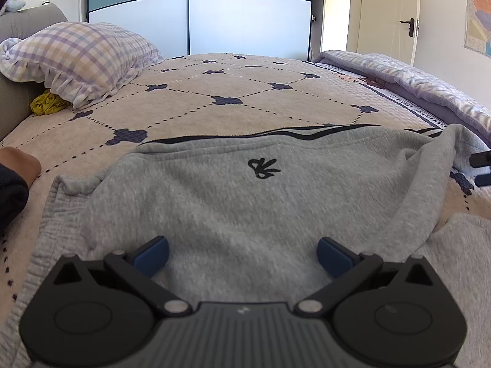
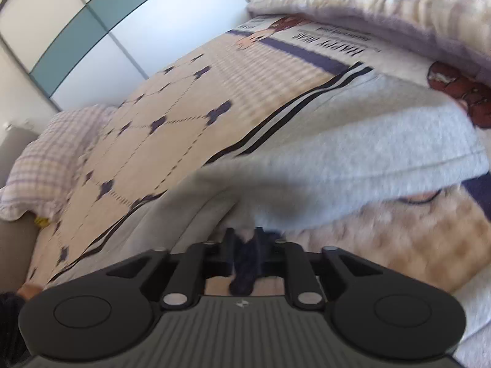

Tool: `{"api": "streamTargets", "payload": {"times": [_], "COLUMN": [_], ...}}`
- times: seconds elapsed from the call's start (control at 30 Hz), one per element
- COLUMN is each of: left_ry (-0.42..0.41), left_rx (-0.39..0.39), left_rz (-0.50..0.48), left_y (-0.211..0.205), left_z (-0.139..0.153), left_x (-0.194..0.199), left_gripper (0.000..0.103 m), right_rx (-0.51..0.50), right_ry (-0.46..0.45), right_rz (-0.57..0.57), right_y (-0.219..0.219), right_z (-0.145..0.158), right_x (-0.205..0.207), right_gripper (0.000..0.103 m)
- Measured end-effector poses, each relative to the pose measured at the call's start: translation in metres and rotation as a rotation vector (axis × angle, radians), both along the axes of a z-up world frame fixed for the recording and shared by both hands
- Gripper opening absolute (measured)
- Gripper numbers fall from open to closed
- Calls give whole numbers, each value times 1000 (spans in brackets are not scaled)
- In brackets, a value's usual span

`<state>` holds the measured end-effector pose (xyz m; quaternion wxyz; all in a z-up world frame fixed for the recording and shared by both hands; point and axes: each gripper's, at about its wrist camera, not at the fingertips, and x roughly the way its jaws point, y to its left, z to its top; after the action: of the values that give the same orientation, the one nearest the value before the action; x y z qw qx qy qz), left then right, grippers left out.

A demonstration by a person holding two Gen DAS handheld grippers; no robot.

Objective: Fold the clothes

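Note:
A grey sweatshirt [image 1: 245, 202] with a small black logo and a dark striped hem lies spread on the bed. My left gripper [image 1: 242, 256] hovers just over its near part, open, blue pads wide apart with nothing between them. In the left wrist view the right gripper [image 1: 481, 167] shows at the right edge, beside a lifted fold of the garment. In the right wrist view my right gripper [image 2: 245, 236] is shut on a grey sweatshirt [image 2: 353, 141] edge, the cloth draping up and away from it; that view is blurred and tilted.
The bed carries a cream quilted cover [image 1: 245, 92] with dark clover marks. A checked pillow [image 1: 76, 58] and a yellow cloth [image 1: 47, 104] sit at the far left, a folded lilac blanket [image 1: 414, 82] at the right. A person's hand and dark sleeve [image 1: 15, 178] rest at left.

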<state>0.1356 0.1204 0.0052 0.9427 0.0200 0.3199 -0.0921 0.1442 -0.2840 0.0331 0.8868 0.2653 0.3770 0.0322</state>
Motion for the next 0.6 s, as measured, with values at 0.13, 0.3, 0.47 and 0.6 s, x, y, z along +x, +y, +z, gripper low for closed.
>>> {"api": "streamTargets", "payload": {"times": [0.13, 0.3, 0.47, 0.6], "left_ry": [0, 0, 0, 0], "left_rx": [0, 0, 0, 0], "left_rz": [0, 0, 0, 0], "left_y": [0, 0, 0, 0], "left_z": [0, 0, 0, 0], "left_x": [0, 0, 0, 0], "left_gripper": [103, 103, 103, 103], "right_rx": [28, -282, -559, -570], "right_ry": [18, -33, -66, -58], "right_rz": [242, 400, 358, 253], "right_y": [43, 100, 103, 49], "right_z": [-3, -4, 1, 10], "right_x": [-16, -15, -18, -35], "right_gripper": [75, 32, 0, 4]}}
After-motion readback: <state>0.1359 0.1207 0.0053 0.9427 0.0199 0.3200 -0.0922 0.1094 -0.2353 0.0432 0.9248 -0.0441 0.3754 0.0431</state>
